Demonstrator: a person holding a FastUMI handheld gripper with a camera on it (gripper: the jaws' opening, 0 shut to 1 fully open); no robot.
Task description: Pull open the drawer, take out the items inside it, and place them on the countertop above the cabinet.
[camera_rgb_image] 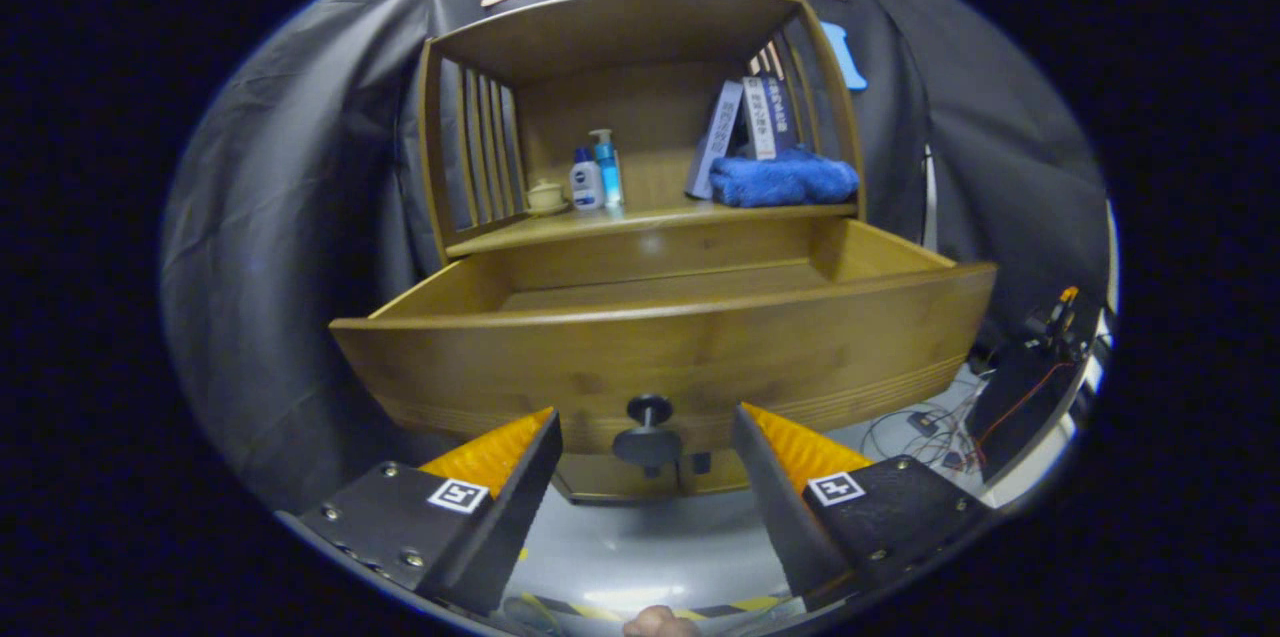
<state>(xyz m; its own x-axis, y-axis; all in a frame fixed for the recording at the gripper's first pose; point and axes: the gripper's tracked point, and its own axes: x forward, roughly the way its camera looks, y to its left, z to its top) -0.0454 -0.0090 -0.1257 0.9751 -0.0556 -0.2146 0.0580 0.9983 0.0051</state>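
Well, the drawer (660,317) stands pulled far out from the cabinet (640,117), its curved front edge jutting toward the gripper (648,442). The fingers are spread wide and hold nothing; the knob (649,409) sits in the gap between their tips, touching neither, with free space on both sides. What I can see of the drawer floor is bare wood. On the countertop (640,222) above stand a cup (545,196) and two bottles (596,175), and to the right a blue towel (785,179) before leaning books (745,122), with open space between.
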